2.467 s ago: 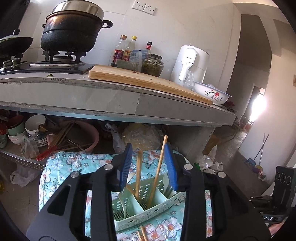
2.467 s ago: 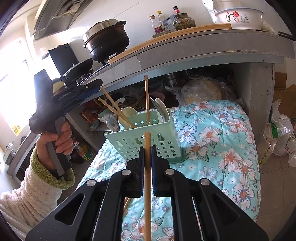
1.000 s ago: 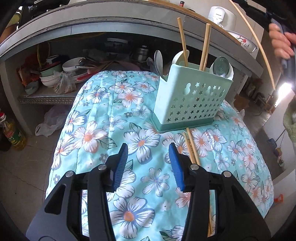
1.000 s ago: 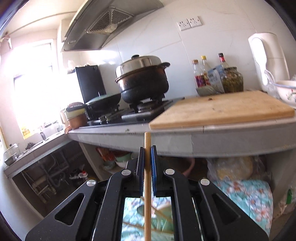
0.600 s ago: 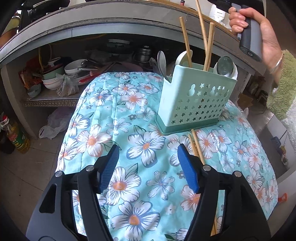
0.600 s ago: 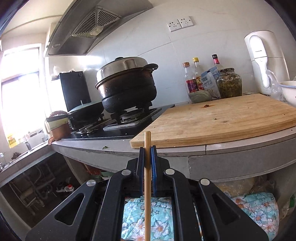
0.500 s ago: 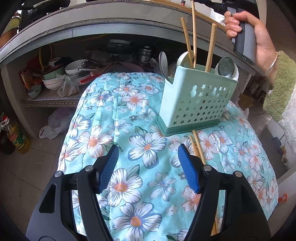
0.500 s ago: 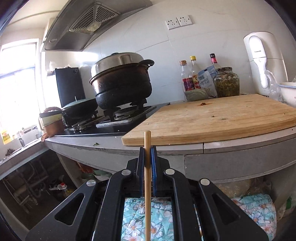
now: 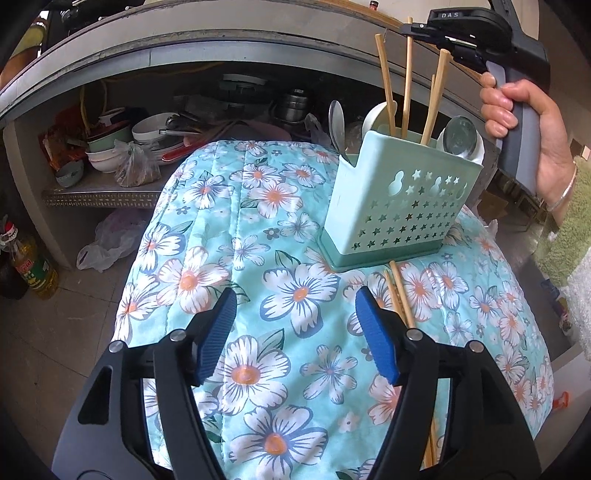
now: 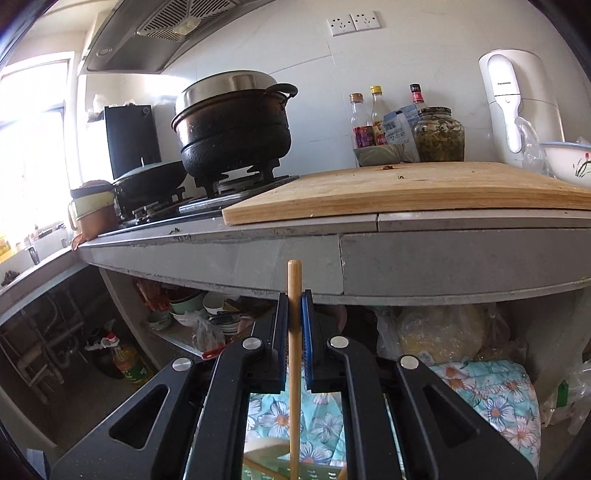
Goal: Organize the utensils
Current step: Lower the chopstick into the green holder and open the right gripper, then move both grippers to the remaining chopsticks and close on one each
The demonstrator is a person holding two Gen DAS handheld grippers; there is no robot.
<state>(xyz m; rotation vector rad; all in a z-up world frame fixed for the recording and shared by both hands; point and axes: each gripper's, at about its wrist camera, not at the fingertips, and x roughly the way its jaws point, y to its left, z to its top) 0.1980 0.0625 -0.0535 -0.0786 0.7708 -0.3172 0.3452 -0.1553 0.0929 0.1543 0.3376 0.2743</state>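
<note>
A mint-green utensil caddy (image 9: 399, 206) with star cut-outs stands on the floral quilt (image 9: 258, 258). It holds several chopsticks (image 9: 384, 77) and spoons (image 9: 336, 118). My left gripper (image 9: 295, 332) is open and empty, low over the quilt in front of the caddy. Two more chopsticks (image 9: 400, 295) lie on the quilt by the caddy's base. My right gripper (image 10: 294, 314) is shut on a chopstick (image 10: 294, 350), held upright above the caddy; its lower end goes down into the caddy (image 10: 273, 465). The right gripper also shows in the left wrist view (image 9: 476, 33).
A concrete counter (image 10: 406, 236) carries a wooden cutting board (image 10: 399, 192), a black pot (image 10: 232, 133) on the stove, bottles (image 10: 364, 125) and a jar (image 10: 437, 134). Bowls and dishes (image 9: 122, 144) crowd the shelf under it. An oil bottle (image 9: 33, 266) stands on the floor.
My right gripper has lowered the chopstick further into the caddy. My left gripper has stayed open and nearly still over the quilt.
</note>
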